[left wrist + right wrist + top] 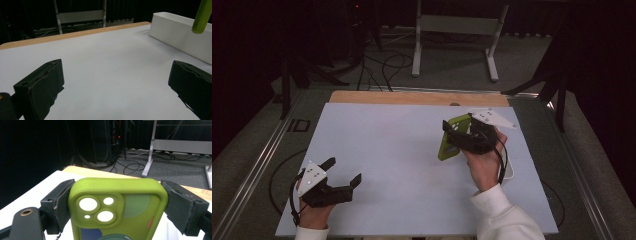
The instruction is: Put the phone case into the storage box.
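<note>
The right tool (464,134) is pinching a green phone case (451,138) across its 2 long edges and holding it up off the tabletop (392,150), just beside a white tray (175,32). In the right gripper view the case (117,207) sits squarely between the pads (183,207), camera cutouts facing the lens. My worry is the grip: soft silicone squeezed edge to edge may bow and pop out, dropping onto the tabletop rather than into the tray. A tilt of the hand could also let it pivot between the pads. The left tool (339,180) rests near the front left corner, spread wide and holding nothing, well apart from the case, so it could not catch a slip.
</note>
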The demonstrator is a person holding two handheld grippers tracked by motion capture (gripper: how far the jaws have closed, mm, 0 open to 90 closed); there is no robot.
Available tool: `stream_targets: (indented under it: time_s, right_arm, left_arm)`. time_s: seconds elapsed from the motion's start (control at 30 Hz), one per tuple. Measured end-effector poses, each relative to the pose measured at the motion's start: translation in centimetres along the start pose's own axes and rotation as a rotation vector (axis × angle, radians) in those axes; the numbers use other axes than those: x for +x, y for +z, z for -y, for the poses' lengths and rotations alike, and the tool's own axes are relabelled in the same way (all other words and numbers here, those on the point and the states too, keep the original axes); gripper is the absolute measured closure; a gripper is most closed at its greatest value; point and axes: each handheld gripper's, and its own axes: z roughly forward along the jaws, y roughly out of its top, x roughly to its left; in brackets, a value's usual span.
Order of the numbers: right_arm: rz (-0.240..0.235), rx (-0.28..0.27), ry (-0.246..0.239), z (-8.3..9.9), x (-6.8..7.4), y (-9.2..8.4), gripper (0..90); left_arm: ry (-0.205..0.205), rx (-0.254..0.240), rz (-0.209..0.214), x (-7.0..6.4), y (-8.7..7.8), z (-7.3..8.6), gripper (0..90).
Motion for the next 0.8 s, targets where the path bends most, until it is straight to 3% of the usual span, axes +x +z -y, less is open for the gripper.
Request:
stream_targets:
  time_s: [0.8]
  right_arm:
    - [0.062,0.012,0.001,-1.2,-1.7,0.8,15.9]
  left_arm:
    - [-0.001,0.005,0.005,0.0,0.1,0.1,0.9]
